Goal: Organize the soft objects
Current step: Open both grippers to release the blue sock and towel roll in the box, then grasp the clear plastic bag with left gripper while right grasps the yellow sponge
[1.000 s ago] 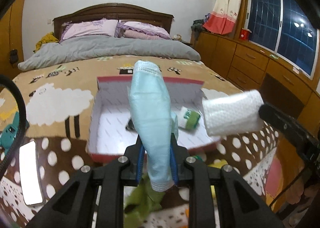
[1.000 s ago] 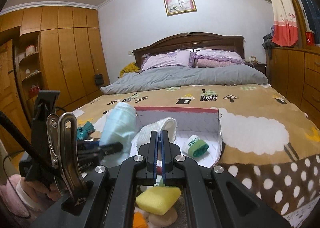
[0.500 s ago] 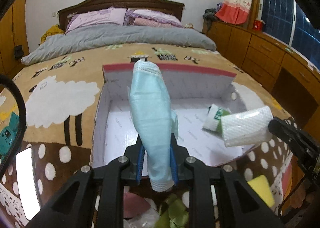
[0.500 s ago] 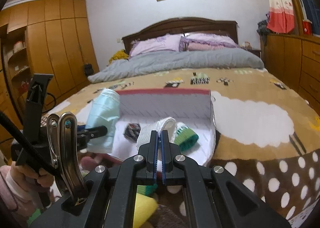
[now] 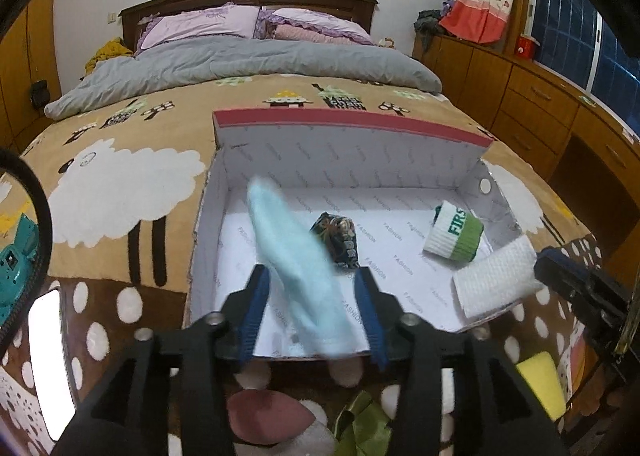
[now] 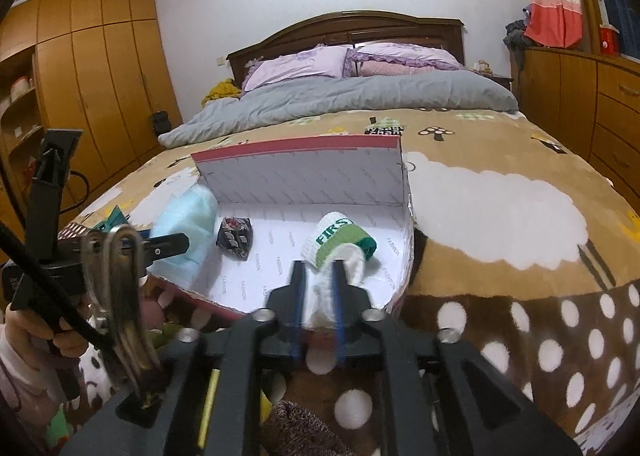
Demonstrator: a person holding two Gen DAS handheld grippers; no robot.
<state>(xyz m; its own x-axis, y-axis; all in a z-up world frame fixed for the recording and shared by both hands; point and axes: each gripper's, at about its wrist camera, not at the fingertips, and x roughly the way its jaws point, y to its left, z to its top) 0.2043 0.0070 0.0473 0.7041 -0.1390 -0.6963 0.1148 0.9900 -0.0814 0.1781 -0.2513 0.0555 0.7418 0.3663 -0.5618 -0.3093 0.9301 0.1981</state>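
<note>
The left hand-held gripper is spread wide, and the blurred pale blue face mask is seen loose between its fingers over the white open cardboard box. A white textured cloth roll is loosely bracketed by the partly parted right hand-held gripper at the box's near edge. Farther in lie a dark patterned pouch and a white-and-green rolled wristband.

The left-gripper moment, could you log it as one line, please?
left gripper open | blue mask dropping | box
</note>
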